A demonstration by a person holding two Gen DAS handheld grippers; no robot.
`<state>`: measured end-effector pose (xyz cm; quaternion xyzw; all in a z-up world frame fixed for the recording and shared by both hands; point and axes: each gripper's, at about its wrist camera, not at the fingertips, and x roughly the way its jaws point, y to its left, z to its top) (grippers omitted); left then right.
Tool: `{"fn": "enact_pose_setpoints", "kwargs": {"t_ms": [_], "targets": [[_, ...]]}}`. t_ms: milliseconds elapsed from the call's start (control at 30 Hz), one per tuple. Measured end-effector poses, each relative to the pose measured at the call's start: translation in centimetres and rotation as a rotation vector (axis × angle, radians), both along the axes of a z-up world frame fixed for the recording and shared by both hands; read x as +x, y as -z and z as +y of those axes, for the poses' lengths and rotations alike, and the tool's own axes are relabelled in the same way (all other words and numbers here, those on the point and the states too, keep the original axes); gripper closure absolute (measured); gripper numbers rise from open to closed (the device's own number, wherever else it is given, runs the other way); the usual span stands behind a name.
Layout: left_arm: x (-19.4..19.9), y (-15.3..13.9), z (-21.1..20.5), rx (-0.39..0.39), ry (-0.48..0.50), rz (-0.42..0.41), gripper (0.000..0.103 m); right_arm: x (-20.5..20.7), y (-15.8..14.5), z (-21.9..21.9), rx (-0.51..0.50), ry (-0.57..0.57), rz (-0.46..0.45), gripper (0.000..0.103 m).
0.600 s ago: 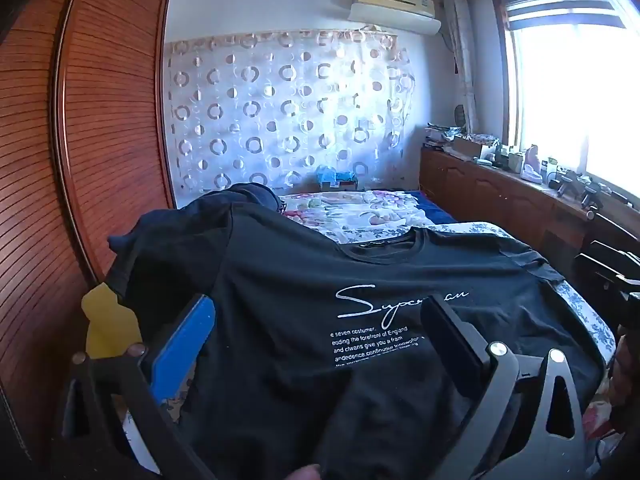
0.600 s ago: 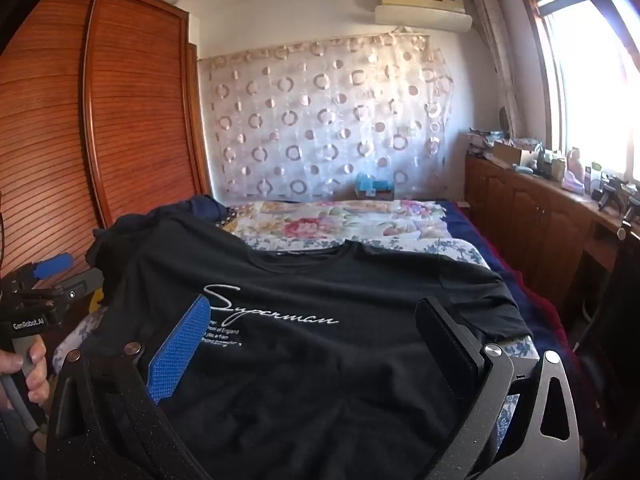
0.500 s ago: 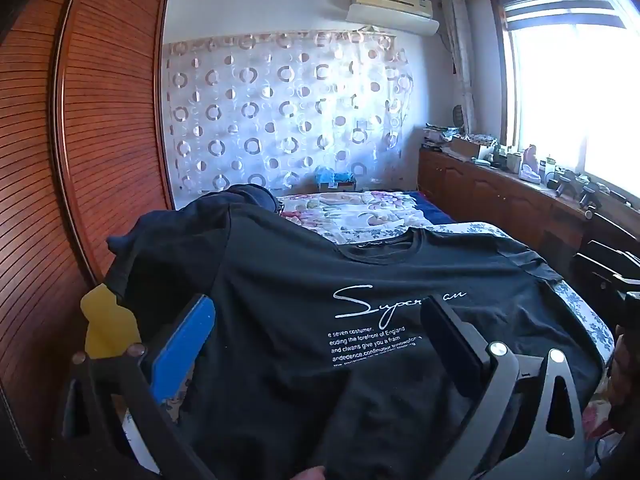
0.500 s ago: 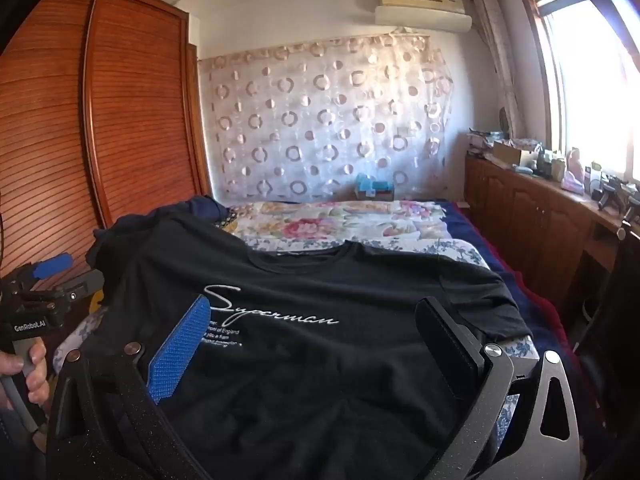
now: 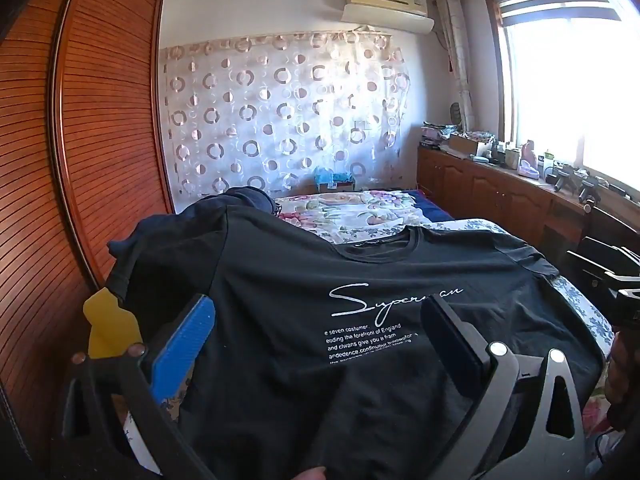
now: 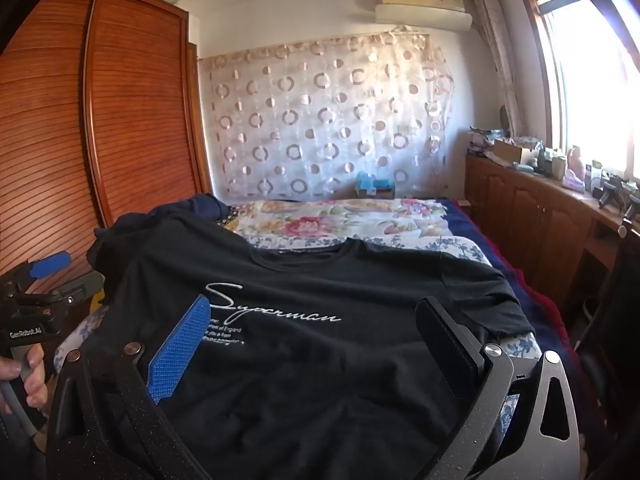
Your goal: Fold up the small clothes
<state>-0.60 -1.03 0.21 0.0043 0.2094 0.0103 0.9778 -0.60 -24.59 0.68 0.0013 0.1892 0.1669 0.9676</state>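
Note:
A black T-shirt (image 5: 320, 280) with white "Superman" script lies spread flat, front up, on the bed, collar at the far side; it also shows in the right wrist view (image 6: 320, 340). My left gripper (image 5: 316, 320) is open and empty, hovering over the shirt's near left part. My right gripper (image 6: 312, 320) is open and empty over the shirt's near hem area. The left gripper's body (image 6: 36, 296) shows at the left edge of the right wrist view, held in a hand.
A dark blue garment (image 5: 236, 204) is heaped at the shirt's far left. A flowered bedspread (image 6: 340, 220) covers the bed beyond. A wooden wardrobe (image 5: 80, 140) stands left, a low cabinet (image 6: 540, 216) with clutter right. A yellow object (image 5: 108, 324) sits by the left bed edge.

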Motion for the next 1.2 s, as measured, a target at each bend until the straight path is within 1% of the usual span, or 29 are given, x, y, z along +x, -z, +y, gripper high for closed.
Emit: {"fn": "enact_pose_setpoints", "kwargs": {"t_ms": [500, 1200], "targets": [[-0.46, -0.8, -0.37, 0.006, -0.004, -0.01, 0.0, -0.03, 0.03, 0.04, -0.001, 0.0, 0.001, 0.0], [-0.71, -0.97, -0.33, 0.005, -0.007, -0.01, 0.0, -0.11, -0.03, 0.06, -0.002, -0.001, 0.001, 0.0]]}}
